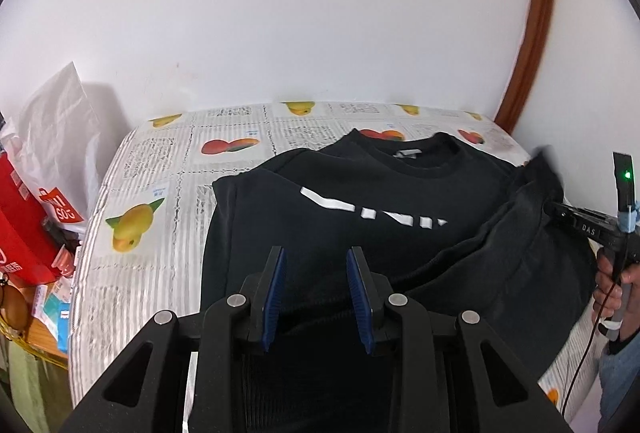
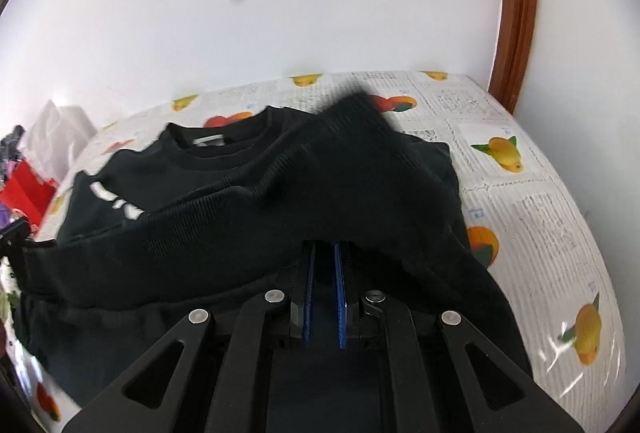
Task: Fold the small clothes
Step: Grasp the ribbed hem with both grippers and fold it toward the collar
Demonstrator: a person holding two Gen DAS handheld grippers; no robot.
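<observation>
In right claw (image 2: 324, 257): sweatshirt hem (image 2: 224, 233).

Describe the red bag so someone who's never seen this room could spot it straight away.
Start at the table with the fruit-print cover, where the black sweatshirt lies. Look off the table's left edge, in the clutter by the wall. The red bag stands there, below a white plastic bag, the only bright red thing, with white lettering.

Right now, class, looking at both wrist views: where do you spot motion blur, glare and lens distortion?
Right wrist view: the raised fold of the black sweatshirt is smeared by motion; glare streaks the plastic table cover. Left wrist view: sharper, but the fisheye bends the brown door frame into a curve.
</observation>
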